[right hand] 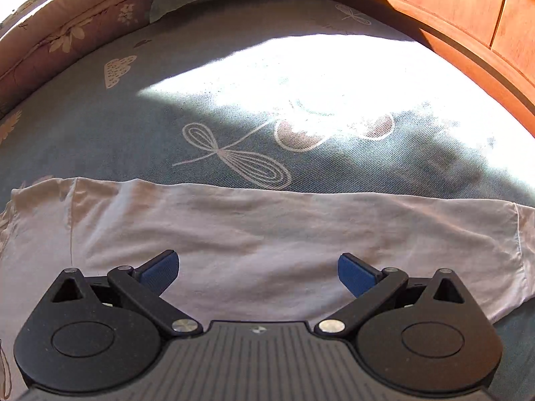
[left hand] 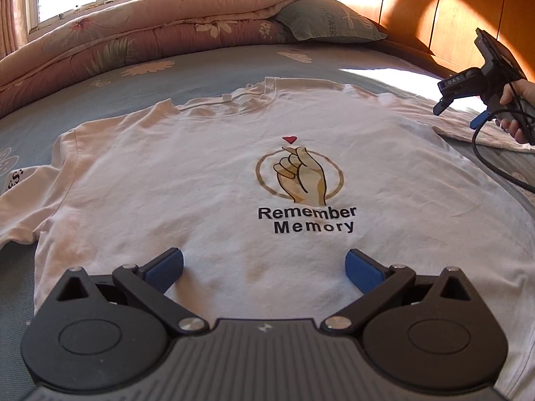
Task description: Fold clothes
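A white T-shirt [left hand: 200, 167] lies flat, front up, on the bed, with a hand print and the words "Remember Memory" on the chest. My left gripper [left hand: 264, 269] is open and empty, held above the shirt's lower middle. My right gripper [left hand: 463, 112] shows at the right in the left wrist view, above the shirt's right sleeve. In the right wrist view my right gripper [right hand: 258, 272] is open and empty, over that sleeve [right hand: 267, 230], which lies flat across the view.
The bed has a blue-grey patterned sheet [right hand: 167, 107]. A folded floral quilt [left hand: 133, 36] and a pillow [left hand: 327, 20] lie at the far side. A wooden headboard [left hand: 451, 10] stands at the right. A bright sun patch [right hand: 317, 77] falls on the sheet.
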